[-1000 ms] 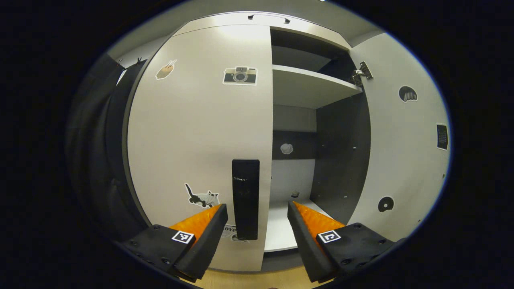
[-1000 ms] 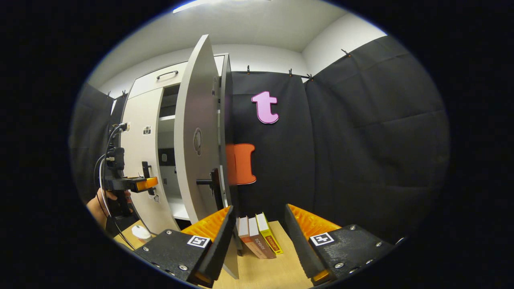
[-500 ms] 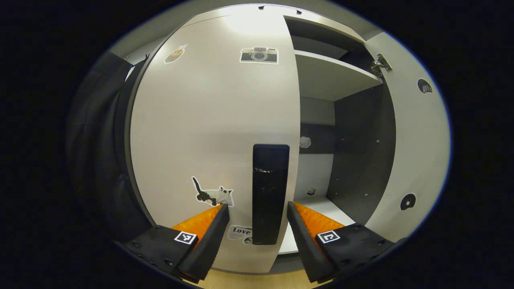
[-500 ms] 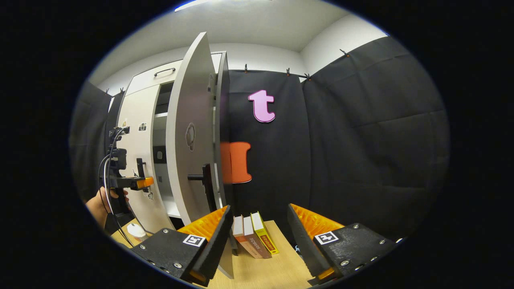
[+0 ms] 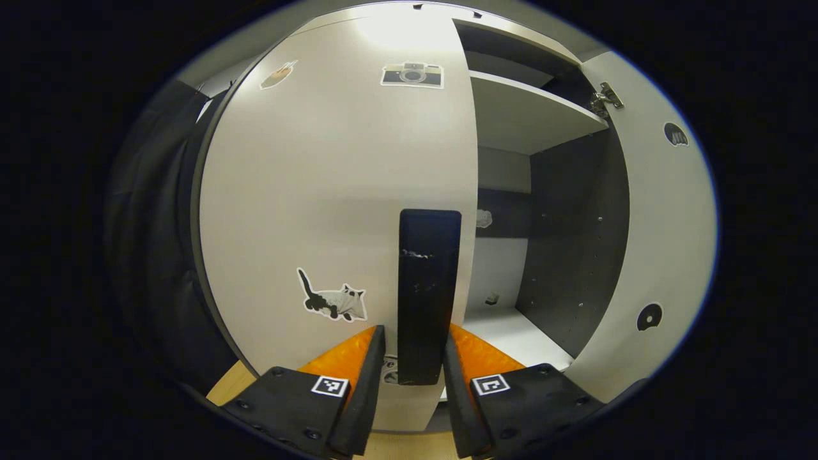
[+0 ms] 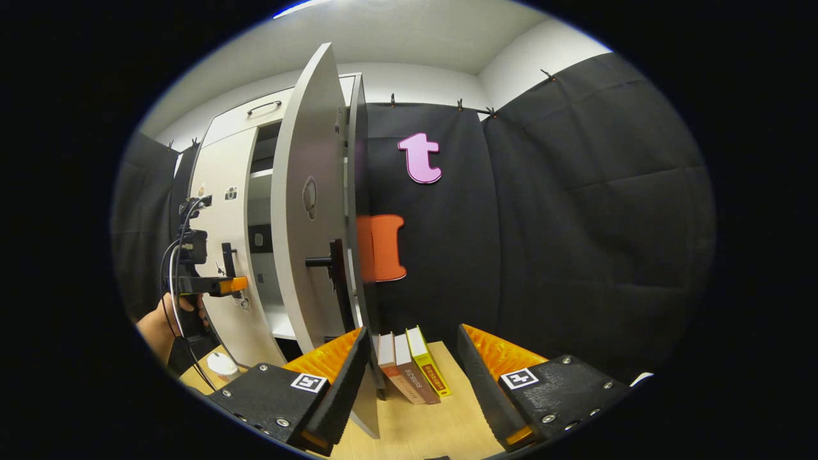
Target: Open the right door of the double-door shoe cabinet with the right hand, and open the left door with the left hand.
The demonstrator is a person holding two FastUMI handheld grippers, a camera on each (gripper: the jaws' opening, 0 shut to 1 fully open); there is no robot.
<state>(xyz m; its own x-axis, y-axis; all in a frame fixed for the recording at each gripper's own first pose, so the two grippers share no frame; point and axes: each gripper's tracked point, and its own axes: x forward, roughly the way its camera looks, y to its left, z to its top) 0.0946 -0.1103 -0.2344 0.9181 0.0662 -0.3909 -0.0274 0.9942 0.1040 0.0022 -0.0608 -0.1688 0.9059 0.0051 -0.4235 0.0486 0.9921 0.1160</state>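
Note:
The white shoe cabinet's left door [image 5: 332,191] is closed, with stickers on it and a tall black handle [image 5: 428,281] near its right edge. My left gripper [image 5: 414,332] is shut on the lower part of that handle, one finger pressing on each side. The right door [image 5: 658,223] stands swung wide open, baring a shelf [image 5: 524,115] and the dark inside wall. In the right gripper view the open right door [image 6: 310,211] is seen edge-on, its black handle [image 6: 332,268] sticking out. My right gripper [image 6: 412,335] is open, apart from it, holding nothing. The left gripper [image 6: 223,284] and its hand [image 6: 160,326] show at the left door.
Three books [image 6: 409,370] lean on the wooden floor [image 6: 434,428] beside the open door's foot. A small white round object [image 6: 222,365] lies on the floor near the hand. Black cloth [image 6: 575,223] walls in the right side.
My left gripper moved in on the left door's handle and its fingers closed on it. The right gripper stayed open and barely shifted; the right door stays swung open.

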